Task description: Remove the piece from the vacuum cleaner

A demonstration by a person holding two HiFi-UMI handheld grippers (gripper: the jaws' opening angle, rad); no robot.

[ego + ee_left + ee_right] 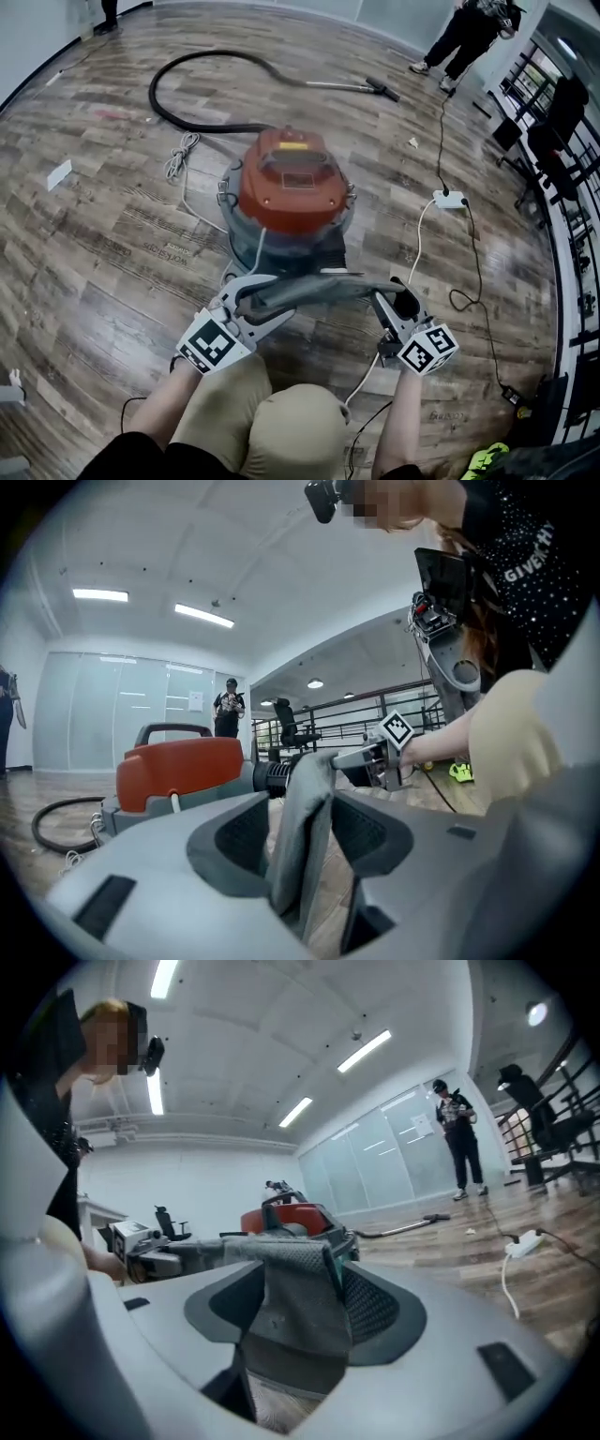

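Wood-plank floor (94, 244), open hall; bystanders at the far edge. Item: vacuum (291, 183), red lid, grey base, standing on the floor just beyond both jaws, with a black hose (187, 122) looping away behind it. Item: grey cloth piece (314, 289), the task's thing, apart from the vacuum body and on the near side of it, above the person's knees. Its long axis runs straight from one pair of jaws to the other, one end in each, so neither hand is nearer. Left gripper (258, 298): jaws apart, the cloth's end standing on edge between the pads, with a clear gap on at least one side and no clamping seen. Right gripper (396, 302): jaws spread wide, the other end draped loosely between them and sagging below, not pinched. Judgement: the piece looks already off the machine and merely resting in the open jaws; it would likely slide out if either gripper tipped or drew back.
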